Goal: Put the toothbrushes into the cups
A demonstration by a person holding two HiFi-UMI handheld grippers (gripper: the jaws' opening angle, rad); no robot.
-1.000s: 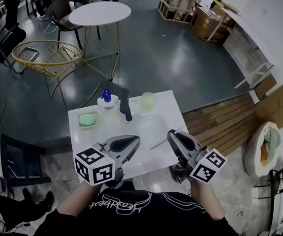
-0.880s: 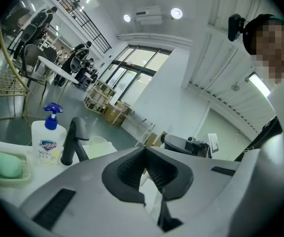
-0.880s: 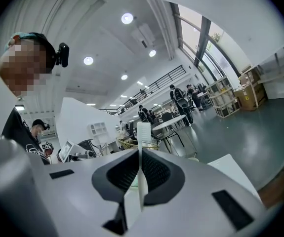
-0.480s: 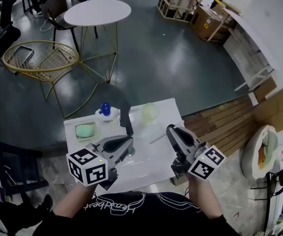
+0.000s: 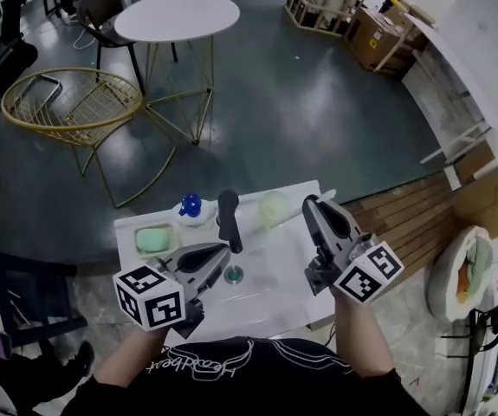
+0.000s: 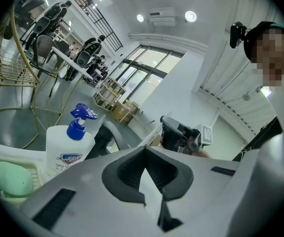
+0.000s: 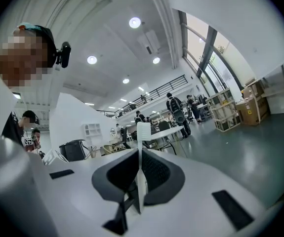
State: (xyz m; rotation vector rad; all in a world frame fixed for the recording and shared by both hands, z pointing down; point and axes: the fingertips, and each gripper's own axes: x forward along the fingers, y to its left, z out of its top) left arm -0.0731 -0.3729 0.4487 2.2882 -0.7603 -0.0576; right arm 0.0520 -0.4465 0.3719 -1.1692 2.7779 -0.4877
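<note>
A white toothbrush [image 5: 294,214] [image 7: 142,131] is pinched between the jaws of my right gripper [image 5: 311,203] [image 7: 141,153], which is shut on it. The brush sticks out past the tips, beside a translucent pale-green cup [image 5: 274,206] at the far side of the small white table [image 5: 270,297]. A dark tall cup [image 5: 228,218] [image 6: 106,136] stands to the left of the green one. My left gripper [image 5: 222,250] [image 6: 142,150] hovers over the table's middle, just short of the dark cup, with its tips together and nothing between them.
A white pump bottle with a blue cap [image 5: 190,206] [image 6: 67,144] and a green soap dish [image 5: 154,239] [image 6: 11,177] sit at the table's far left. A small round disc [image 5: 233,275] lies near the left gripper. Beyond the table are a gold wire chair [image 5: 71,102] and a round white table [image 5: 177,16].
Both grippers have moved forward across the table. The right one carried the toothbrush from the table's middle up beside the green cup. The left one came closer to the dark cup.
</note>
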